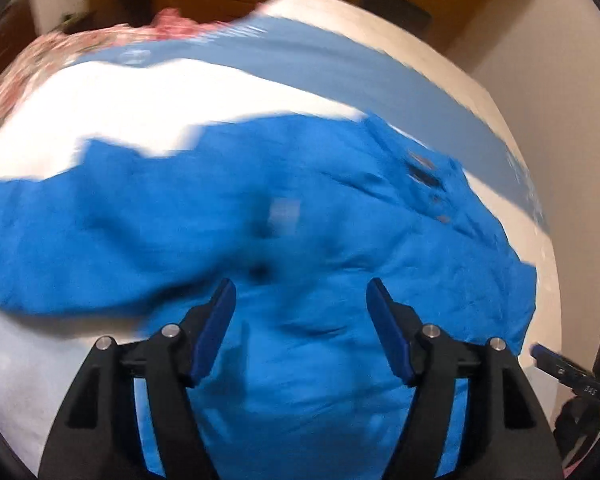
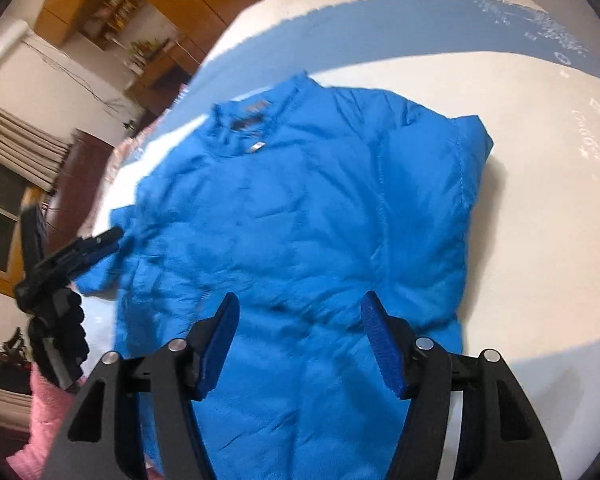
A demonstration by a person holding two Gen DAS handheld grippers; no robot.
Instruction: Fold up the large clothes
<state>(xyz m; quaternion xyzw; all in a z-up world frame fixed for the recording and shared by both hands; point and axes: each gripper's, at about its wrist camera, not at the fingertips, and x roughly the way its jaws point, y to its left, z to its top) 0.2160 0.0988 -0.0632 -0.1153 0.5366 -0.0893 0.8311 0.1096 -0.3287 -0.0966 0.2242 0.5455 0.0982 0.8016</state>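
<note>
On the white bed [image 2: 540, 200], blue jacket [image 2: 300, 220] spread flat, collar at far end, left tongs [image 1: 300, 316] open above it, right tongs [image 2: 298, 332] open and empty, probably over the hem.

left hand-held gripper [image 1: 301, 330]: my black frame, silver screws, blue finger pads [image 1: 216, 330] | right hand-held gripper [image 2: 300, 344]: same build | my glove [image 2: 66, 330]: black knit | my sleeve [image 2: 40, 420]: pink

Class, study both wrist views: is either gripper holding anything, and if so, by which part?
Nothing is held. The left gripper and right gripper both stand open above the blue jacket, which lies on the bed.
</note>
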